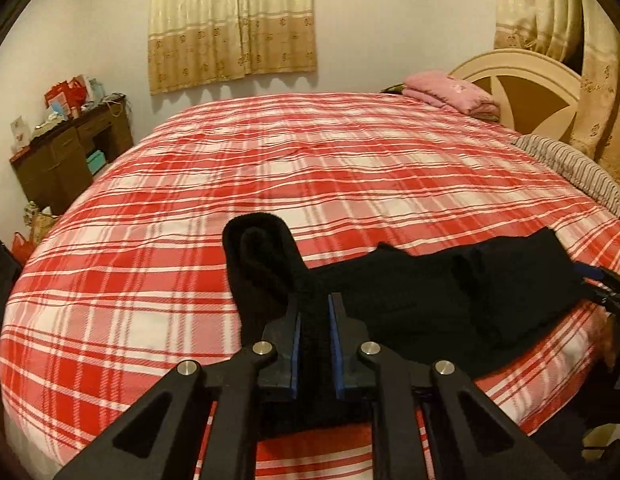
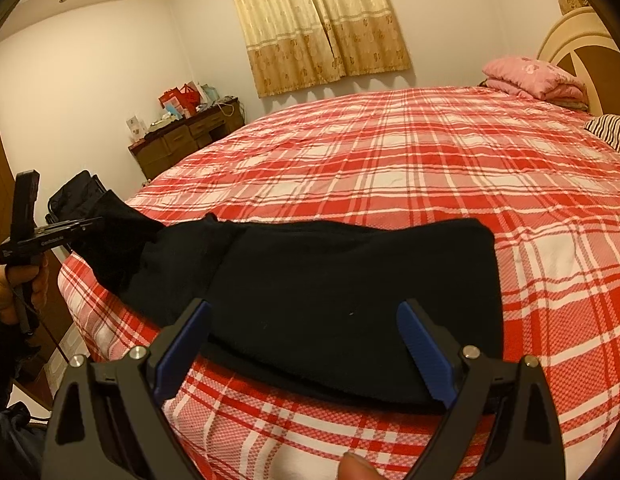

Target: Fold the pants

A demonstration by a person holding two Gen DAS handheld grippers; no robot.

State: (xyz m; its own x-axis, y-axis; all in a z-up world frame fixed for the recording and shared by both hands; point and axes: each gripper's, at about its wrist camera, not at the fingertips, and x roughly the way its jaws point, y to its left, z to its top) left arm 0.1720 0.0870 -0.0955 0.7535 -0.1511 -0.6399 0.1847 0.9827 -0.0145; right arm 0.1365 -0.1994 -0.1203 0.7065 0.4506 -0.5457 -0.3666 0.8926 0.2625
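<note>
Pants (image 1: 449, 280) in left tongs (image 1: 315, 312) (pinched)

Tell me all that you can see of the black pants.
The black pants look soft and knitted, with no visible print. They lie along the near edge of the plaid bed, the wide end flat. The leg end is lifted, pinched in the left gripper. The right gripper is open around the wide end.
</note>
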